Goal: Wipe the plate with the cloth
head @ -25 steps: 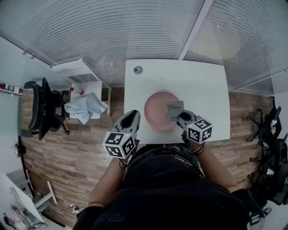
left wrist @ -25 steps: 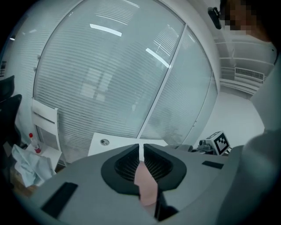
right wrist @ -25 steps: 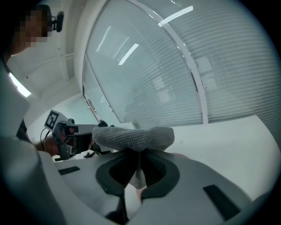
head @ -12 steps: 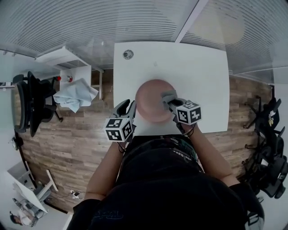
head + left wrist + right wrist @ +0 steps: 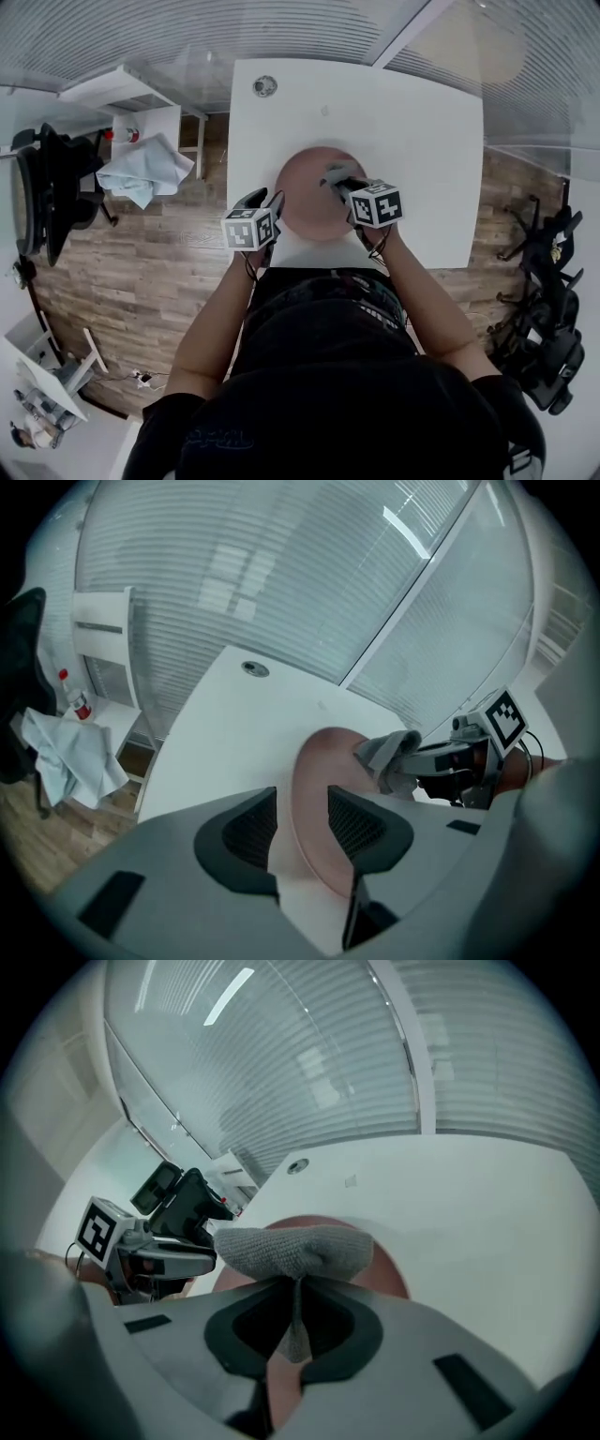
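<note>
Grey cloth [image 5: 291,1246] should be pushed down soft and flat onto the pink plate [image 5: 309,197], then rubbed round and round from the middle out to the rim; that looks like the job to do now. The push should be gentle, because the plate sits on the white surface [image 5: 412,131] close to the edge nearest the person, and a hard shove could slide it off. A plate like this is smooth and may skid (a second grip on its rim would help keep it steady). The right tongs [image 5: 295,1321] are closed tight on the cloth; a thin fold is pinched between them and a fat bunch sticks out past the tips. That bunch hangs over the right side of the plate in the head view; I cannot tell if it touches the plate yet. The left tongs [image 5: 300,822] are opening wide at the plate's left side; the near rim of the plate shows in the gap between them, but the pads do not seem to press on it; so nothing is gripped there. The two tongs sit on each side of the plate, with the plate between them.
</note>
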### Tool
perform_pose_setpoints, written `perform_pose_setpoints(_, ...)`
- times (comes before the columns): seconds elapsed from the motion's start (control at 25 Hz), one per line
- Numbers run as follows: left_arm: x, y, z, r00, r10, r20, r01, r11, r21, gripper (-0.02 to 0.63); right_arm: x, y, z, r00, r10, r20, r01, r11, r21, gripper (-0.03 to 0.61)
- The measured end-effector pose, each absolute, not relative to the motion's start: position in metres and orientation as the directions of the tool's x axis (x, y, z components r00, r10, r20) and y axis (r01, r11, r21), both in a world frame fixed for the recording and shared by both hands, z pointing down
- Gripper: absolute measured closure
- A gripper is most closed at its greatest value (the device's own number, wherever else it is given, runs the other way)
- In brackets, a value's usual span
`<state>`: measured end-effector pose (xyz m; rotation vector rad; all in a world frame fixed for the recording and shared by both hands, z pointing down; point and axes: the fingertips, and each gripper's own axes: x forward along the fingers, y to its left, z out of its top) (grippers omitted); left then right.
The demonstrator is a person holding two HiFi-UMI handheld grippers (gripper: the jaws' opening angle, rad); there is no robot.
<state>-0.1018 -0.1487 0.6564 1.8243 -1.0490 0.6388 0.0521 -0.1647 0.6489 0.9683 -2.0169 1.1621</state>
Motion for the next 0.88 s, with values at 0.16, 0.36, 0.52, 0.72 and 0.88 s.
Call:
perform_pose_setpoints(0.16, -0.100, -0.147, 0.674, 0.492, -0.350, 0.797, -0.869, -0.242, 0.431, 0.447, 0.051, -0.180, 0.673, -0.475, -0.250, 0.844, -0.863, 0.320, -0.391, 0.548)
perform_pose_setpoints(0.36, -0.102, -0.147, 0.682, 0.464, -0.341, 0.818, -0.885, -0.216, 0.412, 0.562, 0.056, -0.197, 0.695, -0.365, -0.217, 0.906, -0.918, 0.247, -0.311, 0.548)
perform_pose_setpoints(0.52, -0.098, -0.150, 0.682, 0.470, -0.329, 0.819, -0.881, -0.226, 0.415, 0.584, 0.049, -0.206, 0.705, -0.339, -0.190, 0.922, -0.915, 0.294, -0.276, 0.549)
perform_pose_setpoints(0.72, -0.098, -0.152, 0.681, 0.477, -0.323, 0.818, -0.877, -0.243, 0.415, 0.584, 0.018, -0.222, 0.707, -0.384, -0.129, 0.914, -0.874, 0.368, -0.316, 0.549)
perform_pose_setpoints(0.88, -0.098, -0.152, 0.677, 0.476, -0.335, 0.813, -0.878, -0.221, 0.424, 0.586, -0.021, -0.217, 0.705, -0.455, -0.063, 0.888, -0.812, 0.439, -0.384, 0.549)
